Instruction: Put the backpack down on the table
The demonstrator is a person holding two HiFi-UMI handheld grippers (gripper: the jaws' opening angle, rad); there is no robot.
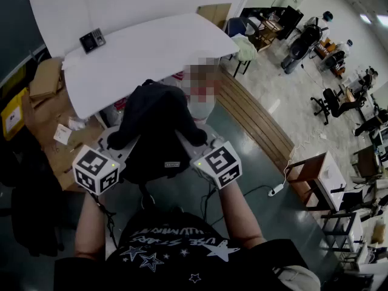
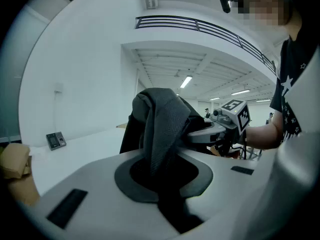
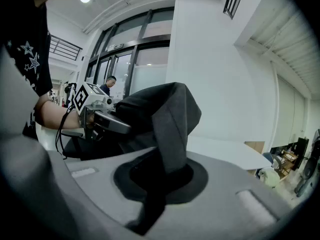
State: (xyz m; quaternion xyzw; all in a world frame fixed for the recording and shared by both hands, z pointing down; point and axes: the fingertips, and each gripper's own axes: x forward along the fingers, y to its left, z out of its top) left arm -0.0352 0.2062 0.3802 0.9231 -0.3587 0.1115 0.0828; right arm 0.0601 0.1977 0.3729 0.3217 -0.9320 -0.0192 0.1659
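A black backpack (image 1: pixel 154 129) hangs between my two grippers, just short of the near edge of the white table (image 1: pixel 151 53). My left gripper (image 1: pixel 112 144) is shut on a dark grey shoulder strap (image 2: pixel 162 134), which rises from its jaws. My right gripper (image 1: pixel 200 139) is shut on the other strap (image 3: pixel 172 124). In the left gripper view my left gripper (image 2: pixel 162 171) faces the right gripper (image 2: pixel 220 126) across the bag. From the right gripper view, my right gripper (image 3: pixel 160 176) looks at the left gripper (image 3: pixel 100 116). The bag's underside is hidden.
A small keypad device (image 1: pixel 92 40) lies on the table's far left corner. Cardboard boxes (image 1: pixel 45 77) are stacked left of the table. A black office chair (image 1: pixel 30 205) stands at my left. At the right run a wooden floor strip (image 1: pixel 254 120) and a small white stand (image 1: pixel 318 177).
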